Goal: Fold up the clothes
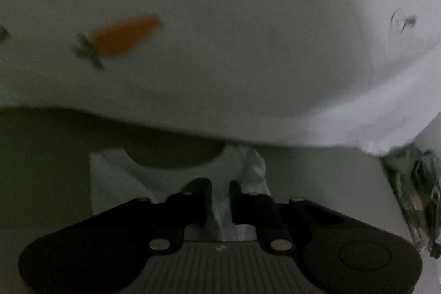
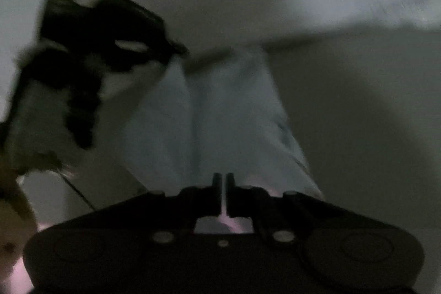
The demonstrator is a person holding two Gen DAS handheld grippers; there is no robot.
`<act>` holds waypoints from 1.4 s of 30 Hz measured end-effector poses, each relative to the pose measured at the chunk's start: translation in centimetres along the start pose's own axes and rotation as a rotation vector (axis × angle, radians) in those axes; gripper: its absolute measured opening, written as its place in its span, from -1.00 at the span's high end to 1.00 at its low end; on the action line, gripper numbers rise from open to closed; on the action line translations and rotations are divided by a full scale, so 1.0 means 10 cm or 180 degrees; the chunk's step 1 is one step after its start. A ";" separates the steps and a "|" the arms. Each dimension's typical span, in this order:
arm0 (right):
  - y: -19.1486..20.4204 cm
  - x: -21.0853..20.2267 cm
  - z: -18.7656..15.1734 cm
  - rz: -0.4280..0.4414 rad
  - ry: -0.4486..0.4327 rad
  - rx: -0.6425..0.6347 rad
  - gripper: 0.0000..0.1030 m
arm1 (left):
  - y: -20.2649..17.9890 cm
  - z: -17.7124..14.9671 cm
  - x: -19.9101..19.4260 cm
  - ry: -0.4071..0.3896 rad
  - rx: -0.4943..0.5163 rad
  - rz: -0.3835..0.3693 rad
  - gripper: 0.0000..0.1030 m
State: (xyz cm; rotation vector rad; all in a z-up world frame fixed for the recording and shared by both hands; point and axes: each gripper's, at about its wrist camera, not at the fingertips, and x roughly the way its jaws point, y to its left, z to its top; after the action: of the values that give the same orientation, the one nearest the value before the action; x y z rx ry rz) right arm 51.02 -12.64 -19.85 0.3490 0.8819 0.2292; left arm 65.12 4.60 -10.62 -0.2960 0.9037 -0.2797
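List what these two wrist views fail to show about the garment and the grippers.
- Left wrist view: the white garment fills the frame, so its overall shape and type cannot be told; the carrot print is blurred.
- Left wrist view: the item at the right edge is cut off and blurred.
- Right wrist view: motion blur smears the left gripper; its hold on the cloth is unclear.
- Right wrist view: the right gripper pinches cloth that hides whatever lies below.

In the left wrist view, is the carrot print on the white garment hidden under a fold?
No. The orange carrot print lies fully exposed on the white garment, well above the left tool, which pinches white cloth.
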 end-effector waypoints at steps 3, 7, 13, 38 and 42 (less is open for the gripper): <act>-0.06 -0.04 0.00 -0.0038 -0.0012 -0.0007 0.74 | 0.16 -0.05 -0.09 -0.0062 -0.0226 -0.0176 0.19; 0.28 -0.02 0.01 0.0010 -0.0170 -0.0584 0.07 | 0.48 -0.13 -0.32 -0.0147 -0.0461 -0.0147 0.08; 1.08 0.29 -0.06 0.0101 -0.0316 -0.1849 0.08 | 1.05 -0.35 -0.85 -0.0433 -0.0868 0.0144 -0.20; 0.11 0.09 0.46 0.0001 -0.0419 0.0258 0.62 | 0.91 -1.11 -0.86 0.0026 -0.0907 0.0424 -0.31; -0.09 0.06 0.44 -0.0197 -0.0325 0.0316 0.28 | 0.59 -1.10 -0.76 0.0098 -0.0549 0.0393 -0.37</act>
State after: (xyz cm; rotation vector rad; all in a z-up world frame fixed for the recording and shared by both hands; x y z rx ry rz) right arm 54.92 -14.16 -18.02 0.4214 0.8036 0.1096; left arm 52.52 11.32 -13.71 -0.3941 0.9745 -0.0924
